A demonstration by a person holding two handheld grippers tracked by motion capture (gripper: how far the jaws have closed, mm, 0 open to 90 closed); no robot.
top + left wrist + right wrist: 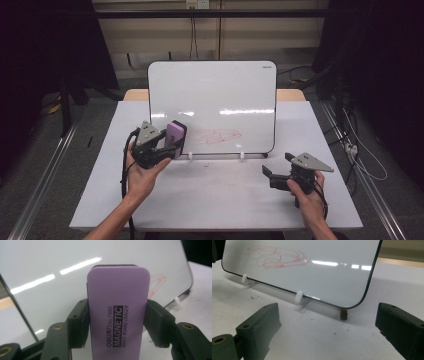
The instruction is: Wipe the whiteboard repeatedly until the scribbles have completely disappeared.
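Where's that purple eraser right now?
The purple eraser is clamped in the left gripper, at the left of the high view, held up by the whiteboard just left of the red scribble.

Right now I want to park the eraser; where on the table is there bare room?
Free: the table between the two grippers, before the whiteboard, and the strip right of it. Crowded: the board's lower left, where the left gripper holds the eraser.

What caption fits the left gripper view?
Left gripper clamps a purple magnetic whiteboard eraser before the propped whiteboard with red scribbles.
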